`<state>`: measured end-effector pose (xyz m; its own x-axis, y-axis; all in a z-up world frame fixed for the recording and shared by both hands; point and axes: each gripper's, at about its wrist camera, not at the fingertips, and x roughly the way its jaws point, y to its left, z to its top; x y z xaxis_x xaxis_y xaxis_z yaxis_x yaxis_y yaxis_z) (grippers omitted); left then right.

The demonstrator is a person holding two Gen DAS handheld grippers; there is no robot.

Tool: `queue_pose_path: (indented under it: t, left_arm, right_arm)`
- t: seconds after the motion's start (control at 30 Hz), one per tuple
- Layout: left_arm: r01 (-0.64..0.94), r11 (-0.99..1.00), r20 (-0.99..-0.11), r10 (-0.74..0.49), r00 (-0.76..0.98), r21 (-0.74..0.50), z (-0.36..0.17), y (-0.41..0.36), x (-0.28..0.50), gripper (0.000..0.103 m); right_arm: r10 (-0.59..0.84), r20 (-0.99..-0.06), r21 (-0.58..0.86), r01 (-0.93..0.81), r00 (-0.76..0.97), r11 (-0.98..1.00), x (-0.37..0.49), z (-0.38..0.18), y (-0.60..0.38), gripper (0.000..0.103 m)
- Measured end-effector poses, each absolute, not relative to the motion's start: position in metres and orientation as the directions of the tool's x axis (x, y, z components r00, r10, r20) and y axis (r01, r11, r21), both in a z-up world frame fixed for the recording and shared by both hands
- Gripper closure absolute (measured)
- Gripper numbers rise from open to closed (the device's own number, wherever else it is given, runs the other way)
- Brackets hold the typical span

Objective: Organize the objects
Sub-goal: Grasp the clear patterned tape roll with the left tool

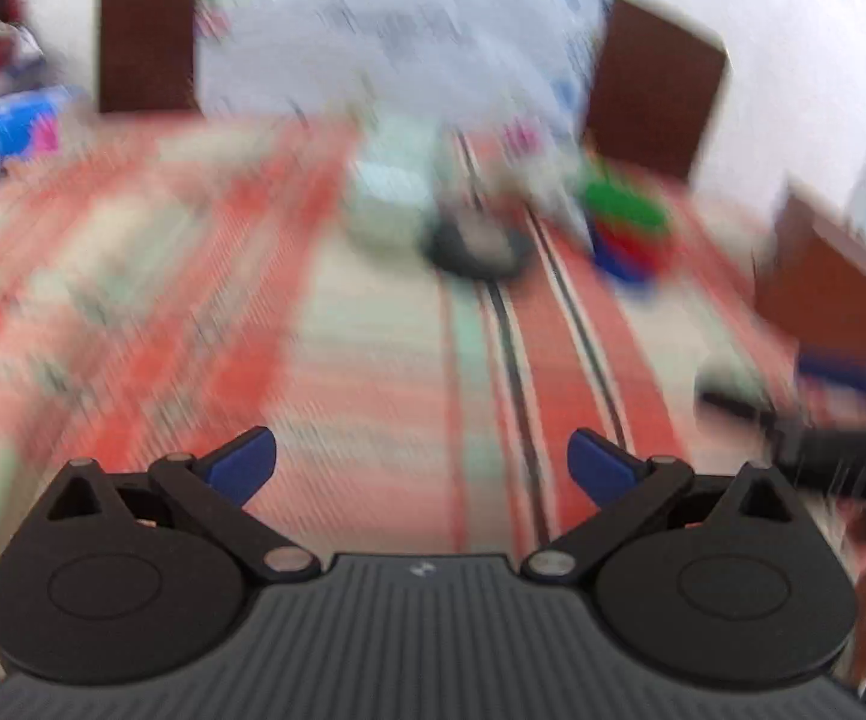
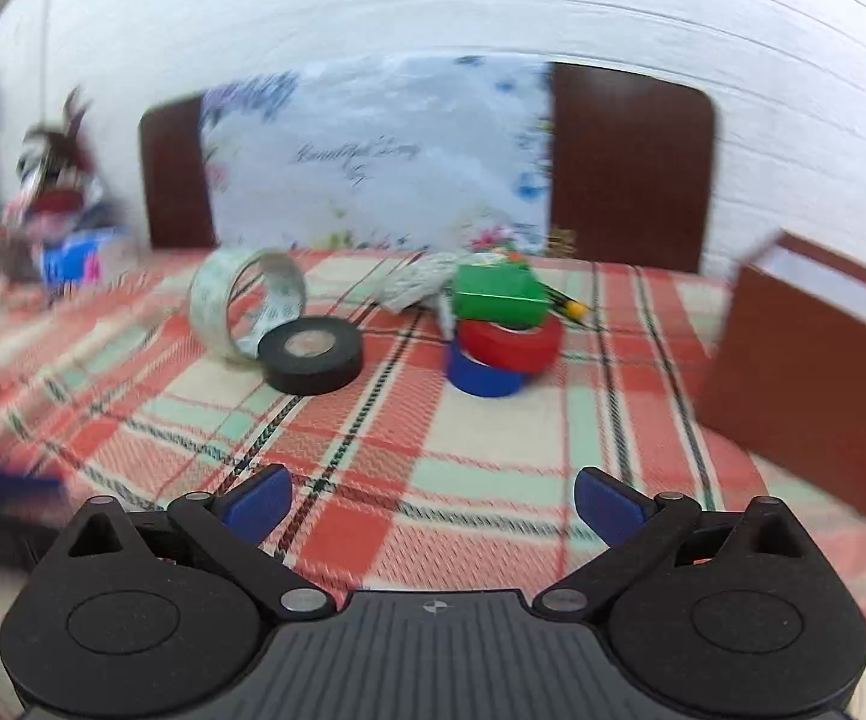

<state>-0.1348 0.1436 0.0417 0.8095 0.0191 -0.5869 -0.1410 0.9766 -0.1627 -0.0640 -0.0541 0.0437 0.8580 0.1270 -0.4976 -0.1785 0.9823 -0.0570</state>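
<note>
1. Five tape rolls sit on the checked tabletop [image 2: 493,450]: one clear roll [image 2: 225,306] standing on edge, one black roll [image 2: 311,355] lying flat against it, and a stack of green roll [image 2: 499,294] on red roll [image 2: 511,339] on blue roll [image 2: 481,373] to the right.
2. Two dark chair backs [image 2: 631,168] stand behind the tabletop; a brown box [image 2: 805,348] sits at the right.
3. The right tongs [image 2: 433,510] are spread wide, hold nothing and hover low, aimed at the rolls.
4. The left tongs [image 1: 422,467] also gape empty; that view is blurred.
</note>
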Motion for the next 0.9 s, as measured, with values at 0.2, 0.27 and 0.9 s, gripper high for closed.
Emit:
queue_pose_path:
  t: [0.2, 0.27, 0.9]
  left_arm:
    - [-0.103, 0.99, -0.503, 0.04, 0.864, -0.098, 0.085, 0.161, -0.068, 0.0]
    - [-0.068, 0.997, -0.493, 0.048, 0.868, -0.021, 0.086, 0.149, -0.045, 0.0]
    - [-0.245, 0.94, -0.6, 0.056, 0.798, -0.238, 0.058, 0.26, 0.0, 0.018]
  right_arm:
    - [0.144, -0.475, -0.183, -0.257, 0.868, 0.949, -0.022, 0.051, -0.004, 0.006]
    - [0.143, -0.478, -0.191, -0.261, 0.867, 0.946, -0.012, 0.05, 0.004, 0.006]
    - [0.334, -0.509, -0.204, -0.488, 0.793, 0.849, 0.082, 0.041, 0.097, 0.005]
